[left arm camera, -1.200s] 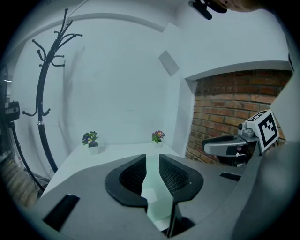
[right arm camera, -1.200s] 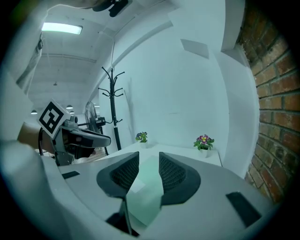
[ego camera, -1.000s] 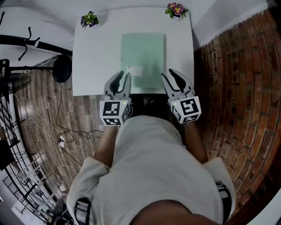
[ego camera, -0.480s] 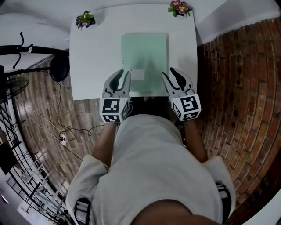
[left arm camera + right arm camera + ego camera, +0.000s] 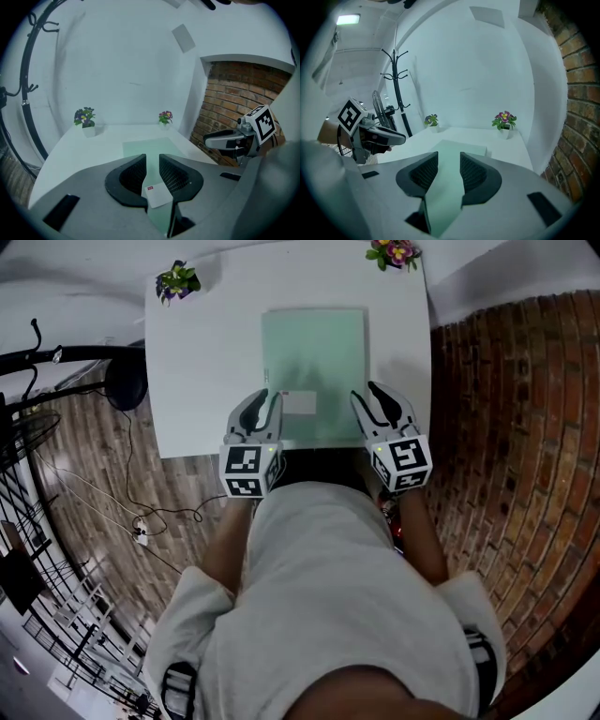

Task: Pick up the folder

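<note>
A pale green folder point(image 5: 314, 352) lies flat on the white table point(image 5: 206, 362), with a white label point(image 5: 300, 404) near its front left corner. My left gripper point(image 5: 262, 401) hovers over that corner beside the label, jaws a narrow gap apart and nothing pinched. Over the front right corner my right gripper point(image 5: 375, 399) is open a little wider. In the left gripper view the folder point(image 5: 150, 146) and label point(image 5: 158, 194) show through the gap of the left gripper point(image 5: 152, 161). The right gripper point(image 5: 449, 161) frames the folder point(image 5: 454, 150) the same way.
Two small flower pots point(image 5: 175, 282) point(image 5: 394, 251) stand at the table's far corners. A brick wall point(image 5: 506, 427) runs along the right. A black coat rack point(image 5: 396, 84), a dark round stool point(image 5: 127, 385) and floor cables point(image 5: 141, 526) are at the left.
Both grippers have sunk toward the table and edged forward over the folder's near corners. The folder has not shifted on the table.
</note>
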A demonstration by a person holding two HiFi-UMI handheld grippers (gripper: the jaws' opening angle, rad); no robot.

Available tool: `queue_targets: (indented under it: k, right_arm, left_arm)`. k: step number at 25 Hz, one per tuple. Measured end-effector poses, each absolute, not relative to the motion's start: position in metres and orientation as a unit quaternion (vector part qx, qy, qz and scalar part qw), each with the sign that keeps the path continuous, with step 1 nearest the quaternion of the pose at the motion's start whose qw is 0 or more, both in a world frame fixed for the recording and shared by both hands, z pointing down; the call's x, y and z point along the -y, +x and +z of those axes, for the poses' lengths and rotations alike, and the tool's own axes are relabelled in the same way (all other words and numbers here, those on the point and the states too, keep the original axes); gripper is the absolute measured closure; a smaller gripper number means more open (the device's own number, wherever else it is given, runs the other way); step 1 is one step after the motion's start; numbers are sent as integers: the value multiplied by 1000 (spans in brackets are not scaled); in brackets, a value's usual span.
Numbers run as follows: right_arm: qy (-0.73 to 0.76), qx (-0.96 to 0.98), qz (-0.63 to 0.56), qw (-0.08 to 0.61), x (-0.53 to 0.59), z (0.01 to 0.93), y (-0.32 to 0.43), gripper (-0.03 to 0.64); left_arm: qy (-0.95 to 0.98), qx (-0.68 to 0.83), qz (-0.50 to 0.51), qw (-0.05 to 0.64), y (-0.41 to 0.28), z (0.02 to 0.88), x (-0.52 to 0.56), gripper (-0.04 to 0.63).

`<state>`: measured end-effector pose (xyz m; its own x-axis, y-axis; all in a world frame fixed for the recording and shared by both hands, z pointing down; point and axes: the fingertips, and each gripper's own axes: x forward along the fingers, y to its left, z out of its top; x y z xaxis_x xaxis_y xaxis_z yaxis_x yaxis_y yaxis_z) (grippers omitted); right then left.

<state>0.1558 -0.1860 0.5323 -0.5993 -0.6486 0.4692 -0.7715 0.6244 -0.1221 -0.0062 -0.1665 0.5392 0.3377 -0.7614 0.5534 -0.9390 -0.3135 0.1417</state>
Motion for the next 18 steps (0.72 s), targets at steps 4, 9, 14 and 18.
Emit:
queue_targets:
  k: [4, 9, 14, 18]
  right_arm:
    - [403, 875, 169, 206, 192, 546, 152, 471]
    - [404, 868, 184, 223, 200, 563, 149, 471]
    - [406, 859, 196, 242, 205, 578, 151, 469]
    - [412, 850, 208, 252, 211, 590, 155, 469]
  left_arm:
    - [782, 537, 211, 238, -15, 555, 173, 514]
    - [779, 529, 223, 251, -22, 570, 183, 515]
    - [779, 517, 233, 268, -24, 588, 191, 514]
    - [776, 512, 239, 279, -26, 601, 197, 512]
